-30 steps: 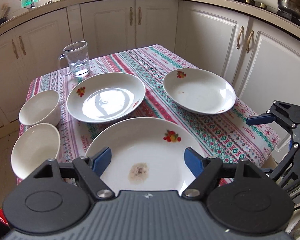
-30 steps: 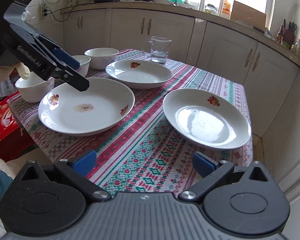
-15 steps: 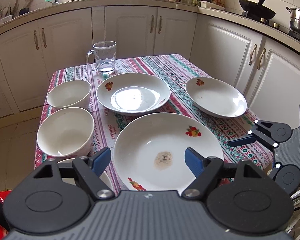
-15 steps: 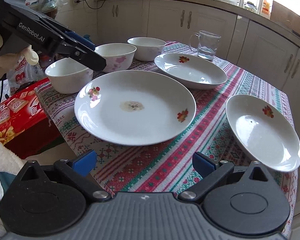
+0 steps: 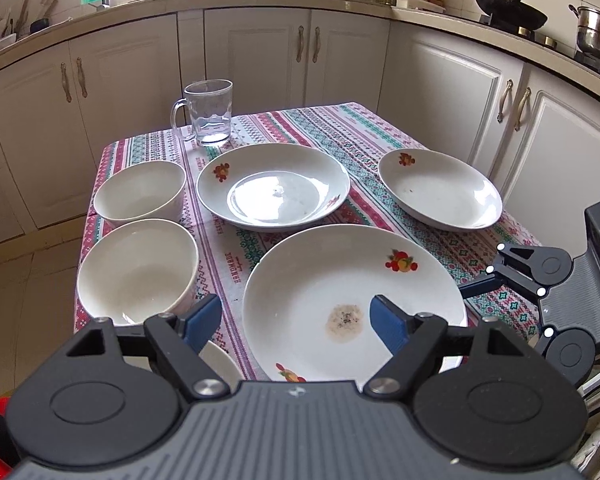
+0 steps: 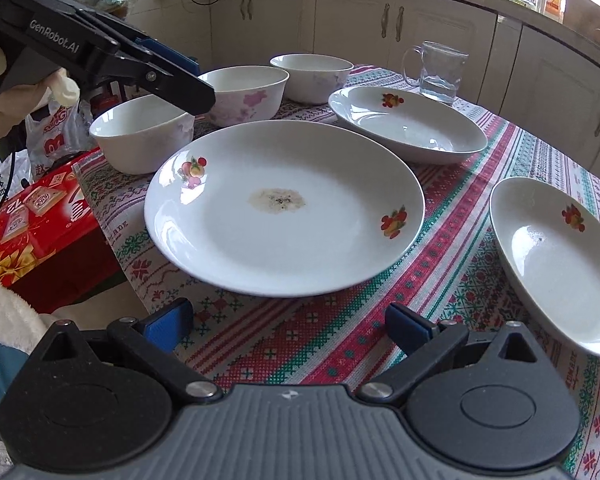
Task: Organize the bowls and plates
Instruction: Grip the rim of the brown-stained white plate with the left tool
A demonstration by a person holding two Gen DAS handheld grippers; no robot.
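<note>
Table with a patterned cloth (image 5: 380,128) carries three plates, three bowls and a glass mug (image 5: 208,114). Large plate (image 5: 340,276), flat, white, fruit prints on the rim and a brownish dried stain at its centre, lies nearest both grippers at the table's near edge. Deep plate (image 5: 274,186) sits just behind it; a smaller plate (image 5: 440,188) lies apart toward the cabinet side. Bowls line the opposite edge: far bowl (image 5: 140,194), middle bowl (image 5: 138,270), and a nearest bowl (image 6: 140,132), which the left wrist view shows only as a sliver of rim below the gripper. Mug stands upright at the far end, a little water in it, behind the deep plate. Left gripper (image 5: 296,322): jaws apart, nothing between the pads, hovering over the large plate's near rim; no contact seen. Right gripper (image 6: 288,326): jaws wide, empty, over bare cloth just short of the large plate. Gloved hand (image 6: 40,92) holds the left gripper; its fingertips appear to sit above the nearest bowl, though height over it is hard to judge. Red carton (image 6: 40,232) beside the table, below its edge.
</note>
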